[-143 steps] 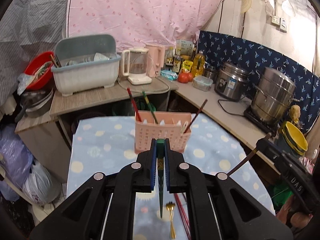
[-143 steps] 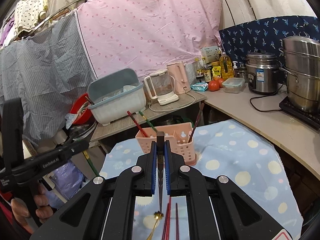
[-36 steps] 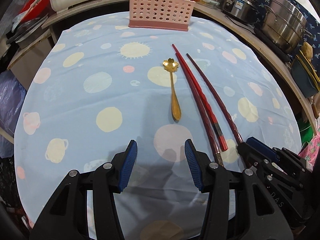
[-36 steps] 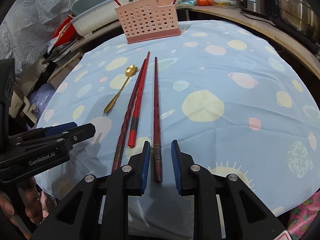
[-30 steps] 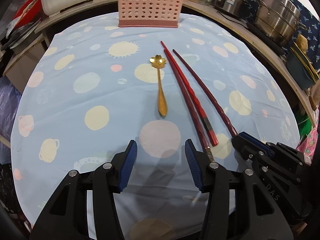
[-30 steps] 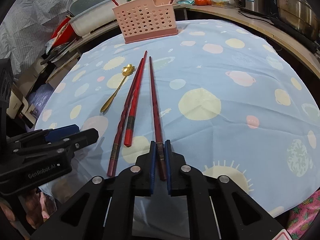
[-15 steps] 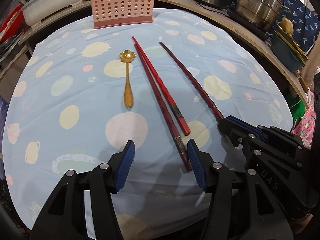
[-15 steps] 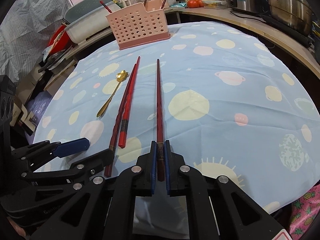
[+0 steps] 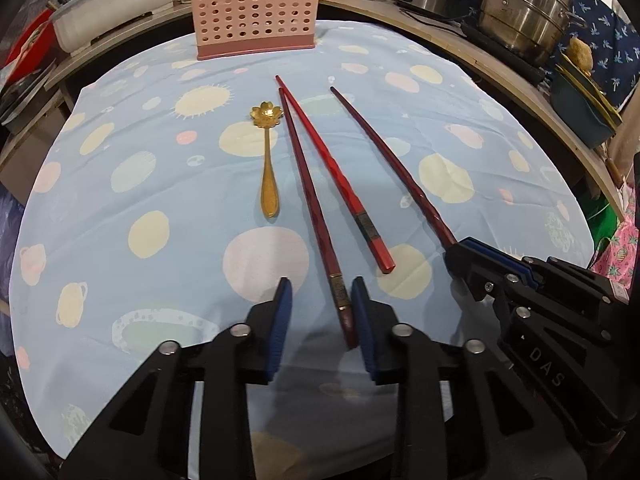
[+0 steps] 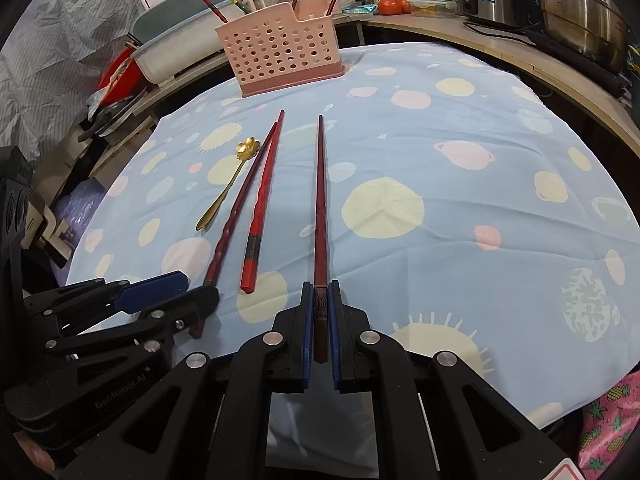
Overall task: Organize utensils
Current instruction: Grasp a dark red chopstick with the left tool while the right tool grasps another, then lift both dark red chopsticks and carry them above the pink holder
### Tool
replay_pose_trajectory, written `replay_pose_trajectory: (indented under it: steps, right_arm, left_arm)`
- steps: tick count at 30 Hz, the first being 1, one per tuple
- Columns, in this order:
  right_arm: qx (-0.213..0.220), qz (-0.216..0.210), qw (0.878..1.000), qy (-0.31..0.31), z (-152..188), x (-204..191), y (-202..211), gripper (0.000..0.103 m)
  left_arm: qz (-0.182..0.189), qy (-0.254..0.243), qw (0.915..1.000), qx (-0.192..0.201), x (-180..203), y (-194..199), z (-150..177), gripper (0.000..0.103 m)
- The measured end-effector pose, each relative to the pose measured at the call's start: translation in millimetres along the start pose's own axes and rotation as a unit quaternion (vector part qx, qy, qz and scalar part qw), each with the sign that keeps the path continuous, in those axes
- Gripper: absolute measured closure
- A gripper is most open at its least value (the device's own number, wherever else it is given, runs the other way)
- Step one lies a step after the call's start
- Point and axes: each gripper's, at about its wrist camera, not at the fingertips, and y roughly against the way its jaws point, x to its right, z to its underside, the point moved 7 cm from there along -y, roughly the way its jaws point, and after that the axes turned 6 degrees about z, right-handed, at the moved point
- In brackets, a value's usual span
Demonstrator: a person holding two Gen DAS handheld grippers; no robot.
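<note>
Three red chopsticks and a gold flower spoon (image 9: 269,168) lie on the spotted blue tablecloth (image 9: 160,184). My left gripper (image 9: 320,304) straddles the near end of the dark twisted chopstick (image 9: 308,200); its jaws are closing, the right pad is beside the stick and the left pad stands apart from it. To the right, my right gripper (image 10: 320,286) is shut on the end of another dark chopstick (image 10: 320,200), which still rests on the cloth. The bright red chopstick (image 9: 340,184) lies loose between them. A pink perforated utensil basket (image 10: 280,48) stands at the far edge, holding several chopsticks.
Steel pots (image 9: 524,16) and a rice cooker line the counter at the right. A pale dish tub (image 10: 176,48) sits behind the basket at the left. The round table's edge drops off close in front of both grippers.
The left gripper has shifted right over the dark twisted chopstick's end and its jaws have narrowed around it. The right gripper closed on its chopstick and has stayed put.
</note>
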Motion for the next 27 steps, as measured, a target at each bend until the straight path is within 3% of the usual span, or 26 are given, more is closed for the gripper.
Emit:
replay_pose_trajectory:
  steps: [2, 10, 20, 27]
  right_arm:
    - [0.000, 0.000, 1.000, 0.001, 0, 0, 0, 0.096]
    - [0.008, 0.000, 1.000, 0.001, -2, 0, 5, 0.096]
    - [0.042, 0.001, 0.999, 0.000, -17, 2, 27, 0.096]
    - [0.079, 0.000, 0.997, -0.009, -48, 8, 49, 0.096]
  left_arm:
    - [0.007, 0.003, 1.0000, -0.001, -1, 0, 1, 0.094]
    - [0.011, 0.005, 0.9999, 0.005, -3, 8, 2, 0.094]
    - [0.000, 0.017, 0.9983, 0.056, -16, 45, -18, 0.095]
    - [-0.008, 0.035, 0.9948, 0.096, -31, 71, -45, 0.096]
